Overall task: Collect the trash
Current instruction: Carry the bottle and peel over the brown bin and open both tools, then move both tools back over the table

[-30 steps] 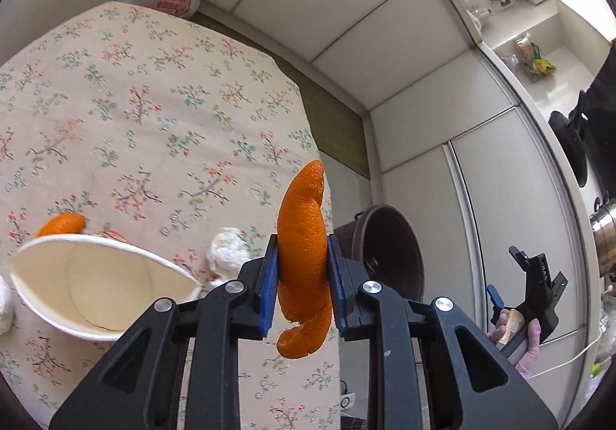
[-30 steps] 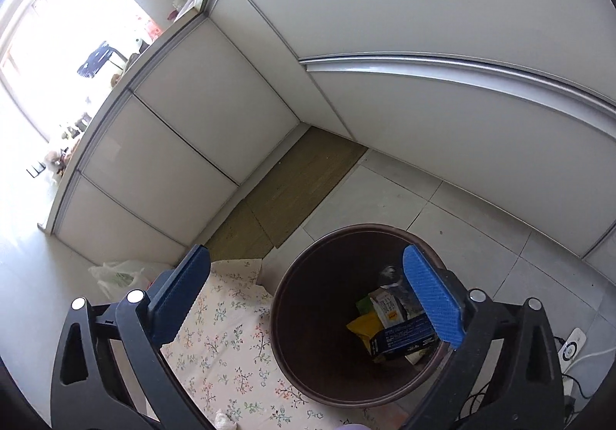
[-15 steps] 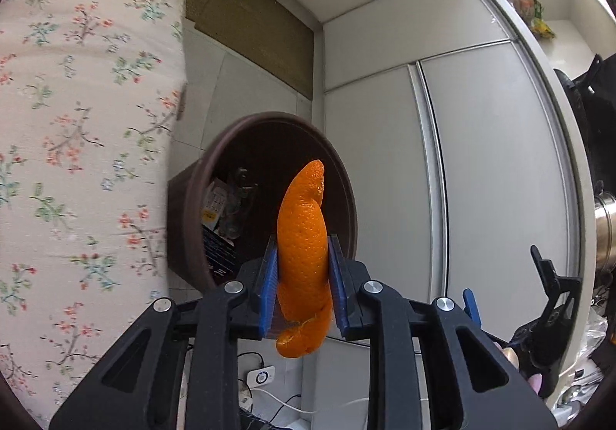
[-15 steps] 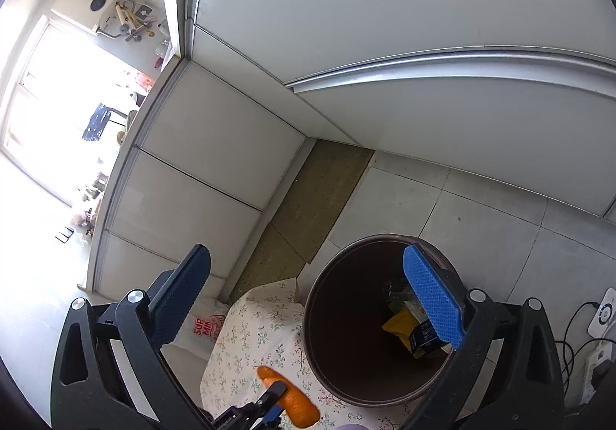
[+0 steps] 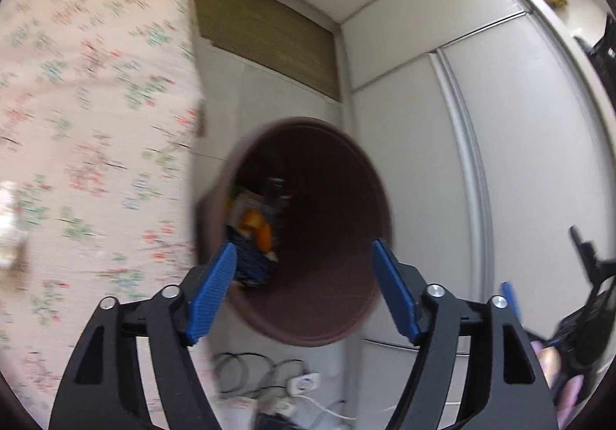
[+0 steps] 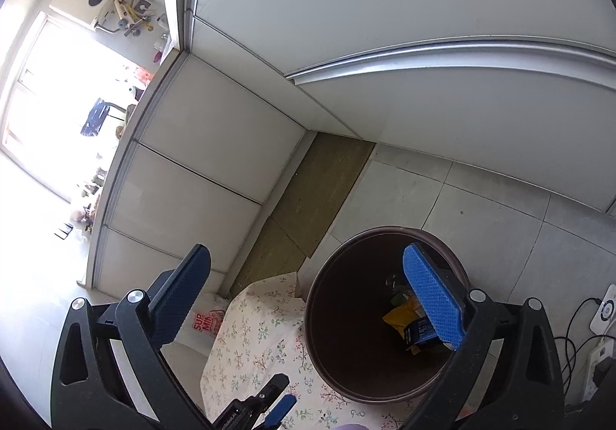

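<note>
My left gripper (image 5: 304, 287) is open and empty, pointed at the mouth of the brown trash bin (image 5: 362, 307). The orange peel (image 5: 258, 230) lies inside the bin among packaging. The bin (image 6: 327, 364) also shows in the right wrist view, on the floor beside the table, with a yellow wrapper and a blue box inside. My right gripper (image 6: 308, 299) is open and empty, held high above the bin. The left gripper's tip (image 6: 265, 403) shows at the bottom of the right wrist view.
The table with the floral cloth (image 5: 88, 129) stands left of the bin. White cabinet doors (image 5: 415, 145) rise behind the bin. Cables and a power strip (image 5: 292, 383) lie on the floor. A white plastic bag (image 6: 204, 322) sits by the table's far end.
My left gripper opened and let go of the orange peel, which dropped into the bin. The right gripper stayed open above the bin.
</note>
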